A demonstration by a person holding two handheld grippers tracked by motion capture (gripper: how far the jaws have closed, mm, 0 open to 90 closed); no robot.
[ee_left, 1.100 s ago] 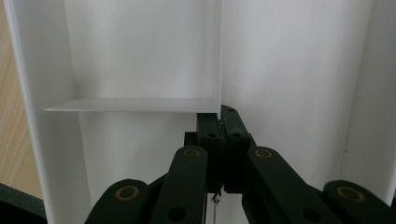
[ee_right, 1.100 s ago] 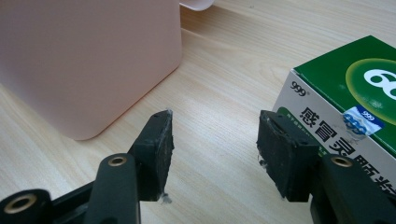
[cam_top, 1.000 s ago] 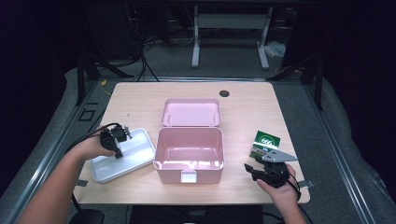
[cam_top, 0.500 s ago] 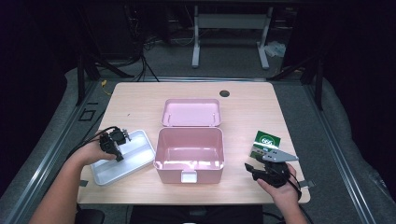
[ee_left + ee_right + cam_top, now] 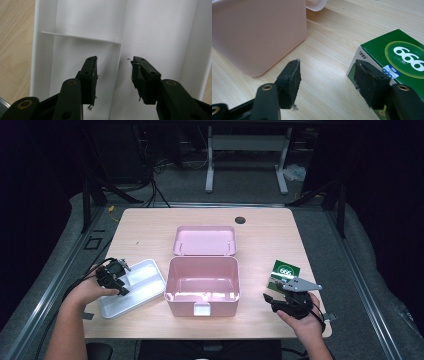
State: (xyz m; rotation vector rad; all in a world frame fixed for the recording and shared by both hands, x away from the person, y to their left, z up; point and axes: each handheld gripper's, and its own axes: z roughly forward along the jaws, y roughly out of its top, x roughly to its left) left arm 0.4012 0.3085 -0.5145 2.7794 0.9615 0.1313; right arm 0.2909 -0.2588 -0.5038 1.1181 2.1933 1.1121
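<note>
In the high view, the left gripper (image 5: 111, 276) hangs over the near left part of the white tray (image 5: 145, 281), which lies on the worktop (image 5: 150, 227) just beside the open pink box (image 5: 202, 282). Compared with a second ago, the tray now sits a little lower and closer to the person, and the left hand has moved with it. The right gripper (image 5: 286, 300) rests at the same place as before, just in front of the green carton (image 5: 285, 270), which lies to the right of the box.

In the left gripper view, the jaws have just been opening and now stand well apart above the tray (image 5: 160, 32). A thin divider wall of the tray runs up between them, but the pads do not press on it. I judge that the tray was just released and is set down at its place.

In the right gripper view, the jaws are also apart and have opened a little more. The right jaw stands just in front of the corner of the green carton (image 5: 402, 52), and I cannot tell whether it touches; the pink box (image 5: 259, 32) is at the left. The carton seems to be the next thing to take.
</note>
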